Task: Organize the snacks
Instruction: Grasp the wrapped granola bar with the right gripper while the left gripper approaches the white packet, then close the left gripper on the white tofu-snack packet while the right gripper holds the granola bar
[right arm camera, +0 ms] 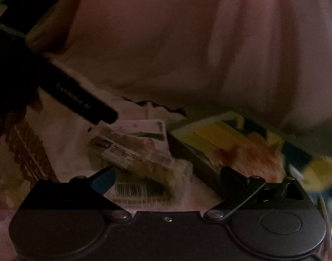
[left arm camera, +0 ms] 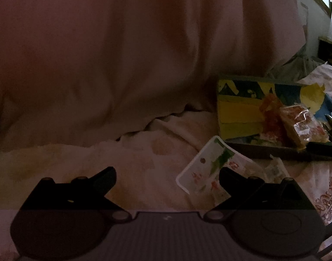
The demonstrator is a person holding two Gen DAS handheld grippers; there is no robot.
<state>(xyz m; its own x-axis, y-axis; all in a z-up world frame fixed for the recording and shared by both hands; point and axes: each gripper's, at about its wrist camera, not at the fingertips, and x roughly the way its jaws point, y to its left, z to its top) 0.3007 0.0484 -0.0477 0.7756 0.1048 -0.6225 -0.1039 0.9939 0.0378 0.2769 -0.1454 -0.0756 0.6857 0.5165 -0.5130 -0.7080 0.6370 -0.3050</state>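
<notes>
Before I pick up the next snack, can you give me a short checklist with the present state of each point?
1. Left gripper open and empty: ok.
2. Right gripper open and empty: ok.
3. White snack packet outside the tray, lying on the bedding: ok.
4. Colourful tray has free space at its yellow end: ok.
5. Orange snack bags already in the tray: ok.
6. Lighting good enough for a precise grasp: not ok, dim and blurred.

We see a white-and-green snack packet point(left arm camera: 206, 169) lying flat on the bed | beside it a yellow-and-blue tray point(left arm camera: 239, 113) | inside the tray, orange clear-wrapped snack packs point(left arm camera: 302, 124) lie tilted, piled together.
</notes>
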